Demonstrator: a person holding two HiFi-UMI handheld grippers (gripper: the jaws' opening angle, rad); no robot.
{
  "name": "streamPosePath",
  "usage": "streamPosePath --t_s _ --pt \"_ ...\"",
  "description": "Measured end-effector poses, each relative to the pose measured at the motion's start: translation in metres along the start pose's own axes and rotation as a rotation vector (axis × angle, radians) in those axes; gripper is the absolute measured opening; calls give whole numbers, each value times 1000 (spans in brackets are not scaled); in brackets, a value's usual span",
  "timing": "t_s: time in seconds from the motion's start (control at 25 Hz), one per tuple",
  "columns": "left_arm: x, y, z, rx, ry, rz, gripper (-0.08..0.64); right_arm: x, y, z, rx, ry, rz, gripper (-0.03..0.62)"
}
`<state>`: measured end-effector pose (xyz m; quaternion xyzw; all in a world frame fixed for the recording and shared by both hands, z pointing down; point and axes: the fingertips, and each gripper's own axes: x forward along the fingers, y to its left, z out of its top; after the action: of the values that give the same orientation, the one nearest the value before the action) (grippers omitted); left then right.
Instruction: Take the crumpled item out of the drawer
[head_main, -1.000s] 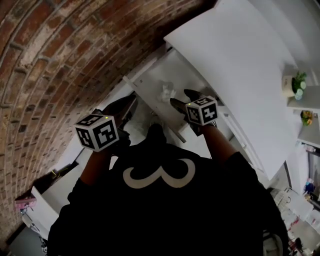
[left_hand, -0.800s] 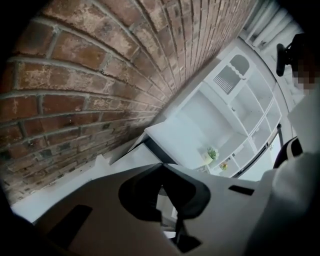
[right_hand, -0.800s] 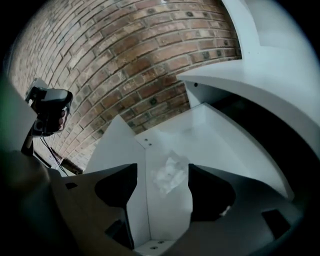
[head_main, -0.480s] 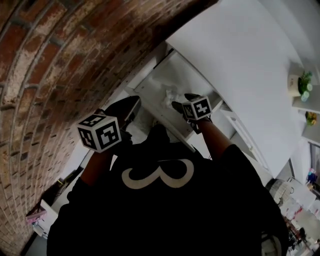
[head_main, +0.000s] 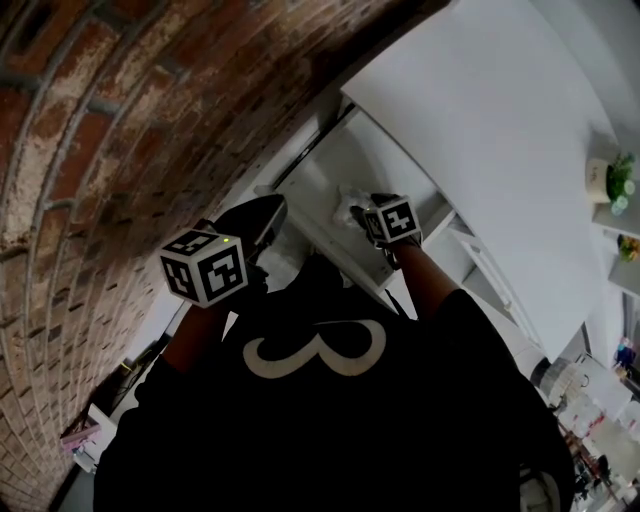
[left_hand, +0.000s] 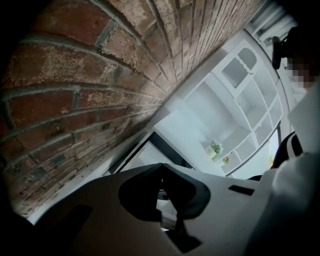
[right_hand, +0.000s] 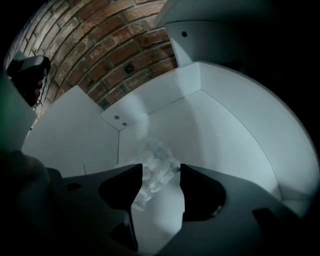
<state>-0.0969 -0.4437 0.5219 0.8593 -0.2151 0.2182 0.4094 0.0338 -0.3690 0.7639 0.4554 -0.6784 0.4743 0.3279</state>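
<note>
Left side first: the brick wall (head_main: 120, 150), and the left gripper (left_hand: 161, 169) hangs beside it, outside the drawer (head_main: 335, 170), jaws together on nothing. It looks parked clear to give the other one room. Across to the right gripper (right_hand: 161, 172), reaching down into the drawer, jaws apart and straddling the crumpled item (right_hand: 156, 159), a clear, plastic-looking wad lying on the white drawer floor near the back corner. Not clamped yet; a squeeze looks next.
</note>
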Motion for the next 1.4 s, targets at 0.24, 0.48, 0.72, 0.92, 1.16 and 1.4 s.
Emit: streamPosePath --t_s 0.24,0.48,0.72,0.92,1.16,1.4 --pt "8 2 10 2 -8 -8 -2 5 -6 -4 -11 31 -27 161" --pt "14 2 9 2 4 -9 -1 7 -6 -4 14 20 -2 120" --pt "18 -2 6 -1 9 -6 -2 4 -4 -7 54 8 37 69" --pt "20 -8 3 -1 14 0 -2 -11 -7 -3 54 -31 30 58" --pt "21 -28 0 8 -4 7 -2 -43 0 5 27 -109 70 54" --pt "9 -51 -6 -19 -50 45 -2 -98 16 20 -54 -227 125 52"
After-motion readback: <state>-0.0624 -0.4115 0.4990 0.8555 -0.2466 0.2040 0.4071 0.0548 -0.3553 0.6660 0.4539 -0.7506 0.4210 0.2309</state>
